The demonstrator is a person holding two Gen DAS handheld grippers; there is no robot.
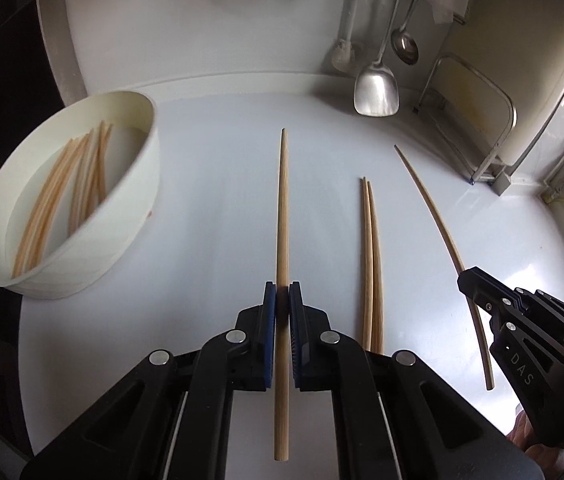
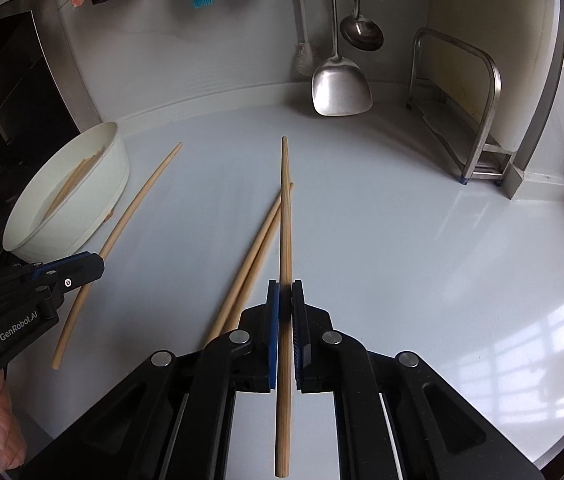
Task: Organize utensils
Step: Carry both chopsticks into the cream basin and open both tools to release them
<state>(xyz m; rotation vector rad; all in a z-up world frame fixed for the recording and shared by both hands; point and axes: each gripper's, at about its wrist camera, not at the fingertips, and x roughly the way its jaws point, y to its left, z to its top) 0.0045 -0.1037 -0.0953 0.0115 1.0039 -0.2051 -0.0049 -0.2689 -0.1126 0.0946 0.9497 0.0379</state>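
Note:
My left gripper point(image 1: 282, 292) is shut on a wooden chopstick point(image 1: 282, 208), which it holds lengthwise above the white counter. My right gripper point(image 2: 285, 288) is shut on a second chopstick point(image 2: 285, 208) in the same way. Each gripper shows in the other's view: the right gripper point(image 1: 468, 280) clamps its curved-looking chopstick point(image 1: 438, 220), and the left gripper point(image 2: 96, 266) clamps its own chopstick point(image 2: 134, 210). Two more chopsticks point(image 1: 372, 260) point(image 2: 254, 256) lie side by side on the counter between the grippers. A white oval container point(image 1: 122, 224) point(image 2: 86, 216) at the left holds several chopsticks point(image 1: 62, 192).
A steel spatula point(image 2: 340, 88) and a ladle point(image 2: 362, 34) hang against the back wall beside a white brush point(image 2: 304, 60). A steel rack point(image 2: 478, 128) stands at the back right. A dark appliance point(image 2: 10, 92) borders the counter's left side. Fingers of a hand point(image 2: 2, 420) show at the lower left.

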